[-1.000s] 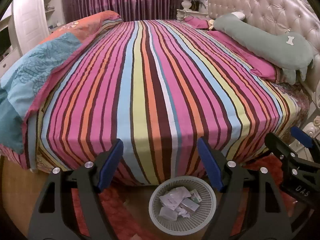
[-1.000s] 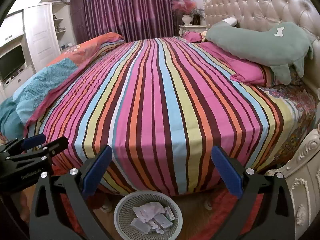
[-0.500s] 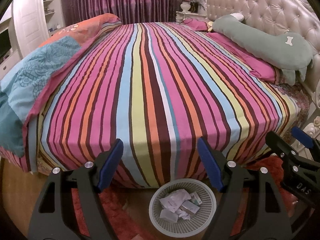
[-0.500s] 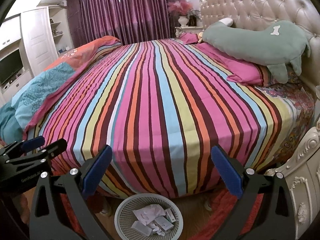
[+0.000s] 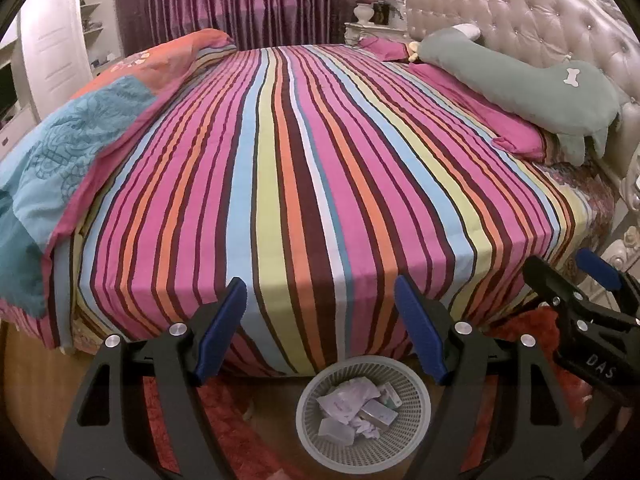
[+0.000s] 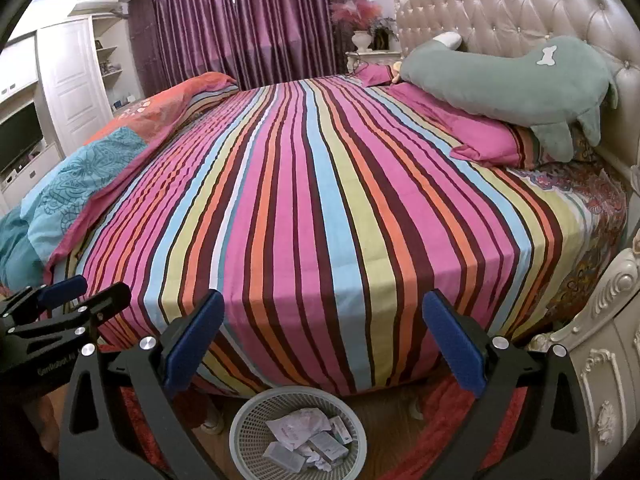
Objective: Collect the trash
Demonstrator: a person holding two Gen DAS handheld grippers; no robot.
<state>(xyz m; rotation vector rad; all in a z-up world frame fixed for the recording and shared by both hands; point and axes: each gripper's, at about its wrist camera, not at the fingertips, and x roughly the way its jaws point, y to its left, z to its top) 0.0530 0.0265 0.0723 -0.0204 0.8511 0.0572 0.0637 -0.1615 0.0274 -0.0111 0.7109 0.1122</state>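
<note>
Filling most of both views, the bed [image 5: 304, 168] with its striped sheet [image 6: 320, 208] lies ahead of the jaws. A green plush pillow [image 5: 520, 84] rests far right by the headboard [image 6: 520, 8]. Below and between the jaws, the white mesh wastebasket [image 5: 416, 444] stands on the floor, holding crumpled paper and small boxes [image 6: 308, 440]. Left gripper [image 5: 320, 328] and right gripper [image 6: 324, 344] both have jaws wide, holding nothing.

Left tongs [image 5: 320, 328]: black angular frame, triangular cut-outs, silver round screws.
Right tongs [image 6: 320, 344]: same black frame, silver screws.
Pads [image 5: 221, 328]: blue, long, flat.
Markings: white letters "DAS" on the right tongs' side; partly legible white lettering on the left tongs' side.
</note>
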